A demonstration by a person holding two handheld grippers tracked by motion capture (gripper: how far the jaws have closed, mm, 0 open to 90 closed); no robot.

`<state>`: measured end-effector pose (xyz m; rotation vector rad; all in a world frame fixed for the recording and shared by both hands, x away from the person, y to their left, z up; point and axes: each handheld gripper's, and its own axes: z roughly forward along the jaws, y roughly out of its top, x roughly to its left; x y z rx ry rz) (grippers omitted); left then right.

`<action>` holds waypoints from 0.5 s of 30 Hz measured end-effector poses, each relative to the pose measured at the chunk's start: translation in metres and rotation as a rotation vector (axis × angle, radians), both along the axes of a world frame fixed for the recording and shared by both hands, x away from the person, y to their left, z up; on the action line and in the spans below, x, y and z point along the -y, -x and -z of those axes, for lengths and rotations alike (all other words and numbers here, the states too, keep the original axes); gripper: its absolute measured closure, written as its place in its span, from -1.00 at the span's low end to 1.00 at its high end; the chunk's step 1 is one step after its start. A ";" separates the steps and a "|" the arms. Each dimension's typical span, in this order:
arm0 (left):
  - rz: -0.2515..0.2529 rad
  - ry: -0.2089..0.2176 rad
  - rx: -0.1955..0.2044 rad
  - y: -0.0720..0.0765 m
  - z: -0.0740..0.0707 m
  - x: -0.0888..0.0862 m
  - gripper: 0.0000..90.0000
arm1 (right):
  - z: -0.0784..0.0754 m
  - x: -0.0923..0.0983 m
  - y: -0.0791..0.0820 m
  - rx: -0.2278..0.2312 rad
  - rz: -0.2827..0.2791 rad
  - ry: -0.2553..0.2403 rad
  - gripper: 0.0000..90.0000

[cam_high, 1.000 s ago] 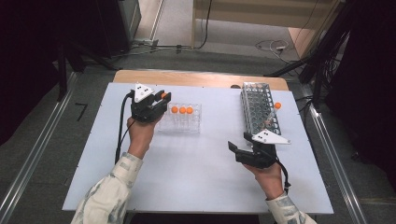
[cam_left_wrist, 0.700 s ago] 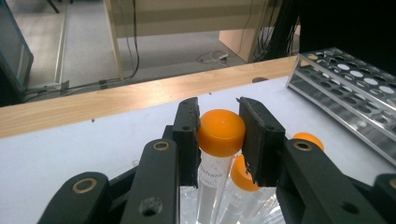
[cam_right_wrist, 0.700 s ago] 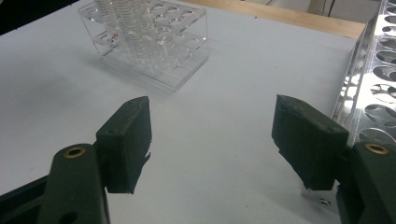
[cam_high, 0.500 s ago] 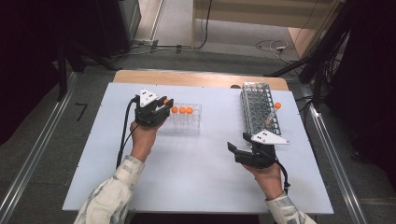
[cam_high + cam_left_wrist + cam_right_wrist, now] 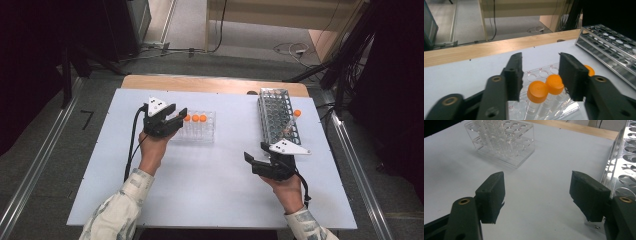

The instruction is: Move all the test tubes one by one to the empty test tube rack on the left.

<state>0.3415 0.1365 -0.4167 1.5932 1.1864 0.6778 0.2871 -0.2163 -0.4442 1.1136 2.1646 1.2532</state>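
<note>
Over at the clear plastic tube rack (image 5: 199,127), upper left of the white table (image 5: 215,200), the left gripper (image 5: 540,75) has just been opening its jaws — they now stand narrowly apart around an orange-capped clear tube (image 5: 537,92), pads off it. My worry: pulling back crooked could clip that cap or the next one and tip the light rack. It holds three capped tubes in one row. The long metal rack (image 5: 277,117) looks mostly empty. The right gripper (image 5: 537,195) sits wide open, nothing between.
</note>
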 end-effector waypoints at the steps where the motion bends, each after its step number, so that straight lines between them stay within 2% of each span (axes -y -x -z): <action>1: 0.003 0.006 -0.002 0.002 0.000 0.000 0.05 | 0.000 0.001 0.000 0.002 0.001 0.000 -0.40; 3: 0.017 0.018 0.002 0.006 0.000 -0.001 0.02 | 0.000 0.002 -0.001 -0.001 0.012 0.001 -0.40; 11: 0.022 0.030 0.010 0.033 0.008 -0.002 -0.33 | -0.002 0.010 -0.005 0.013 0.059 -0.007 -0.38; 13: 0.025 0.027 0.014 0.041 0.012 -0.002 -0.38 | -0.004 0.014 -0.007 0.020 0.093 -0.008 -0.38; 15: 0.051 0.033 0.005 0.048 0.017 -0.003 -0.38 | -0.007 0.020 -0.009 0.033 0.137 -0.010 -0.38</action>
